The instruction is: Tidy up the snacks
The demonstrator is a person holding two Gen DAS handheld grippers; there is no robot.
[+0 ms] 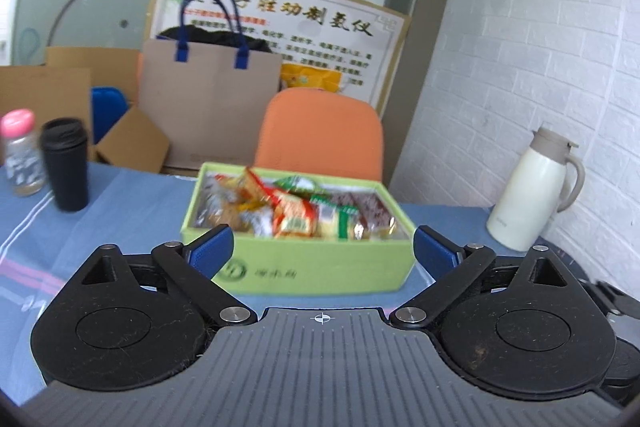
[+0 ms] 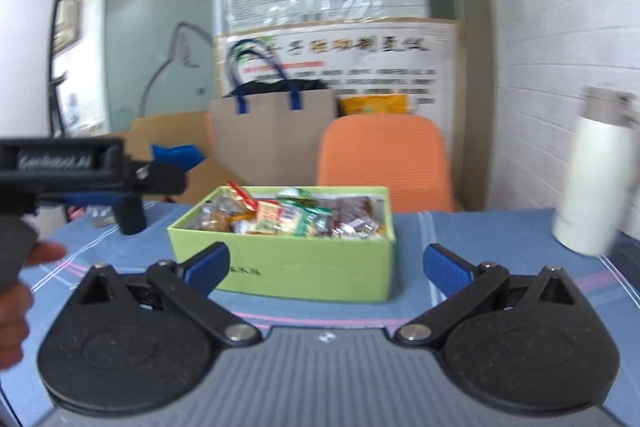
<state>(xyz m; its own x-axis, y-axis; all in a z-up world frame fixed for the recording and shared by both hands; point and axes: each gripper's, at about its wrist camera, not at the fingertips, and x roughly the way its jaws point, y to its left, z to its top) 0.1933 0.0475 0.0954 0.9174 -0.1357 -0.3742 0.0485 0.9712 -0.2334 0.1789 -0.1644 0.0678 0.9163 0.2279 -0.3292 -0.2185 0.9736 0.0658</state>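
Observation:
A light green box [image 1: 320, 271] [image 2: 304, 267] stands on the blue tablecloth, filled with several wrapped snacks [image 1: 296, 215] [image 2: 288, 217]. My left gripper [image 1: 324, 247] is open in front of the box, a little back from its near wall, with nothing between its blue pads [image 1: 210, 249]. My right gripper [image 2: 326, 265] is open too, facing the same box from the near side, its blue pads [image 2: 208, 265] empty. In the right wrist view the left gripper's body [image 2: 80, 171] shows at the left, held by a hand [image 2: 16, 307].
A white thermos jug [image 1: 532, 191] [image 2: 592, 183] stands at the table's right by the brick wall. A black tumbler [image 1: 66, 165] and a pink-capped bottle [image 1: 22, 151] stand at the left. Behind the table are an orange chair [image 1: 320, 131], a paper bag [image 1: 208, 99] and cardboard boxes.

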